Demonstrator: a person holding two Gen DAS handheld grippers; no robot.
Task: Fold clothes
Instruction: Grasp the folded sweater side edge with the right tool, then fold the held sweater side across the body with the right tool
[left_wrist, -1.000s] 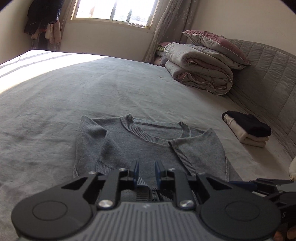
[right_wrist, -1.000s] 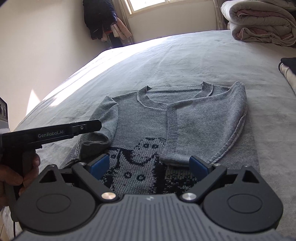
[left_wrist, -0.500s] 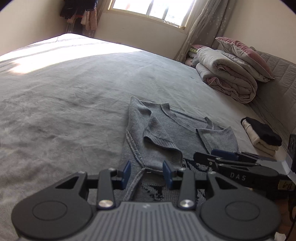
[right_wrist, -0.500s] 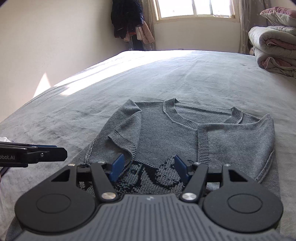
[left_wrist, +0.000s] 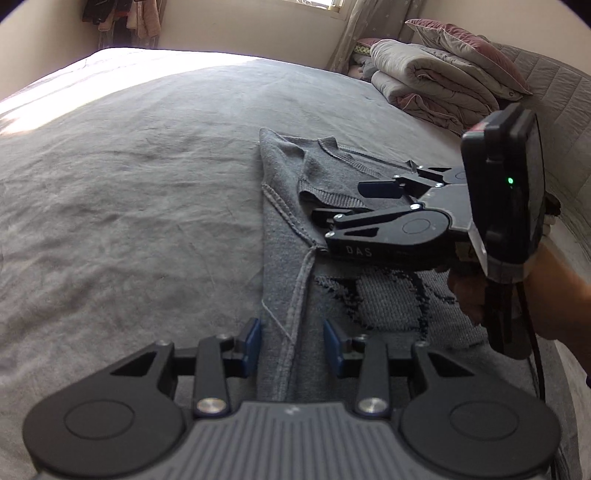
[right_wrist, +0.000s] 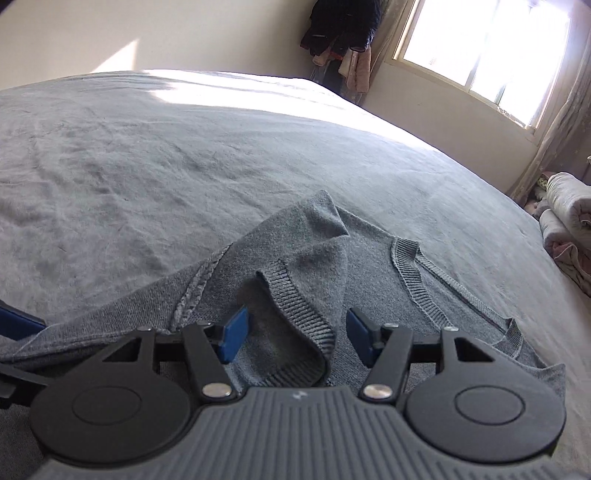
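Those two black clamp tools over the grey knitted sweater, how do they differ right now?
The left gripper straddles the grey knitted sweater's stitched side seam near the hem; the right gripper straddles the ribbed cuff of the folded-in sleeve. The right gripper's blue pads stand wider apart than the left gripper's. Both are open, low over the sweater on the grey bedspread.

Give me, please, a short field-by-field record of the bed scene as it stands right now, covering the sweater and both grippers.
garment: grey sweater lying flat on the bed, sleeves folded in over the body
left gripper: open, fingers either side of the sweater's left side edge
right gripper: open, over the ribbed sleeve cuff
grip: neither gripper has closed on cloth
background: folded quilts by the headboard
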